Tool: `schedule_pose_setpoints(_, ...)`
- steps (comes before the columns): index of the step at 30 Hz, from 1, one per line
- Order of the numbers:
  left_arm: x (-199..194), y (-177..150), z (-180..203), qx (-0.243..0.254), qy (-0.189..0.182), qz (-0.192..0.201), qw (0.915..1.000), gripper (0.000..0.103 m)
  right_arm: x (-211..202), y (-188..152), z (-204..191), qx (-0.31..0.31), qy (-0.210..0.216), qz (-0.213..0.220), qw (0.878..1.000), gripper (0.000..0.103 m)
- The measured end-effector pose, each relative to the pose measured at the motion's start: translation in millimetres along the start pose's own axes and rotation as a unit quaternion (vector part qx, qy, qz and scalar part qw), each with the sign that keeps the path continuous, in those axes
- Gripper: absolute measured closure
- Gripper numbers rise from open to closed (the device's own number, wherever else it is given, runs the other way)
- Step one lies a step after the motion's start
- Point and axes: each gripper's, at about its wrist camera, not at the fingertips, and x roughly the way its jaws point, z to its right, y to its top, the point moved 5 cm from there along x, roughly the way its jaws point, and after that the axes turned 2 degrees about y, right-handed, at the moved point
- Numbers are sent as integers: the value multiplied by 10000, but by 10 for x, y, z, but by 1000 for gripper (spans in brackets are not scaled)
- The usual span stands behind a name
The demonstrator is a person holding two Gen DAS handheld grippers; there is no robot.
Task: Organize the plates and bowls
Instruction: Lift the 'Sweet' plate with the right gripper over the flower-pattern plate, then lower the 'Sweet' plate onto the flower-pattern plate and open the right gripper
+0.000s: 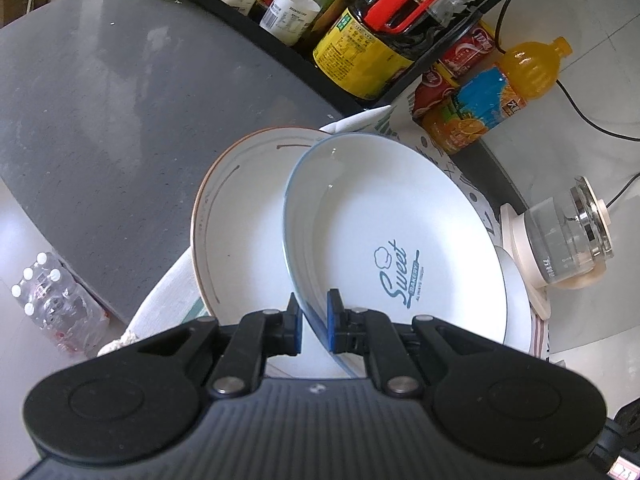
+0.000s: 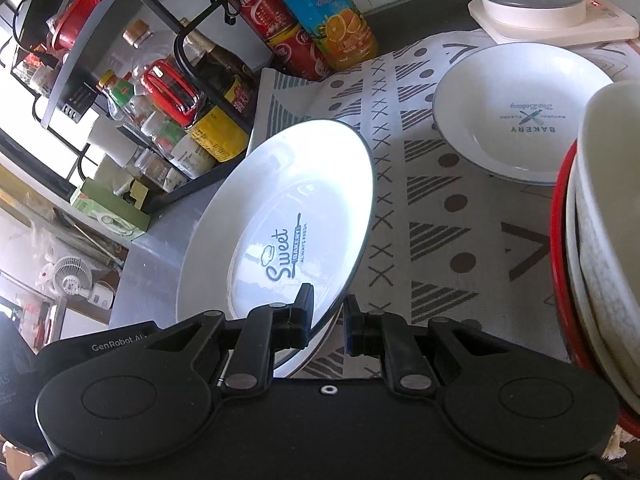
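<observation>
Left tongs (image 1: 313, 322): nearly closed, blue pads clamped on the near rim of the blue-rimmed "Sweet Bakery" plate (image 1: 396, 240). Plate is tilted, its left edge raised over a second plate, brown-rimmed (image 1: 240, 208), which lies just behind and to its left, overlapped by it. Both sit above the patterned placemat (image 1: 452, 164) on the grey table (image 1: 120, 100).

Right tongs (image 2: 326, 318): also nearly closed, pinching the near rim of the same "Sweet Bakery" plate (image 2: 280, 220) from the other side. In the right wrist view the plate leans up to the left, its far edge clear of the placemat (image 2: 420, 208).

Near right, right wrist view: stack of bowls (image 2: 600, 240), white ones nested with a red-rimmed one at the outside, at the frame edge.

Further back on the placemat: another blue-rimmed plate with "Bakery" print (image 2: 520, 112), lying flat, well apart from the held plate.

Far: glass kettle on a cream base (image 2: 548, 4) behind that plate; orange juice bottle (image 2: 332, 20) and red-labelled bottle (image 2: 276, 28) just beyond the placemat's far edge; black wire rack with sauce bottles and jars (image 2: 160, 92) at far left. Pack of water bottles (image 1: 52, 304) on the floor, left of the table in the left wrist view.
</observation>
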Motion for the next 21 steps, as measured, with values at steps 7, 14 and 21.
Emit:
schedule_pose_setpoints(7, 20, 18, -77, -48, 141, -80, 9999, 92, 74, -4, -78, -143, -93, -125, 9998, 89)
schedule_pose_setpoints(14, 47, 7, -200, -126, 208, -183, 9995, 92, 162, -51, -160, -250, -192, -278, 9991, 89)
schedule_pose_setpoints(21, 49, 63, -233, -22, 303, -152, 9994, 92, 199, -17, -208, -328, -313, -368, 9983, 84)
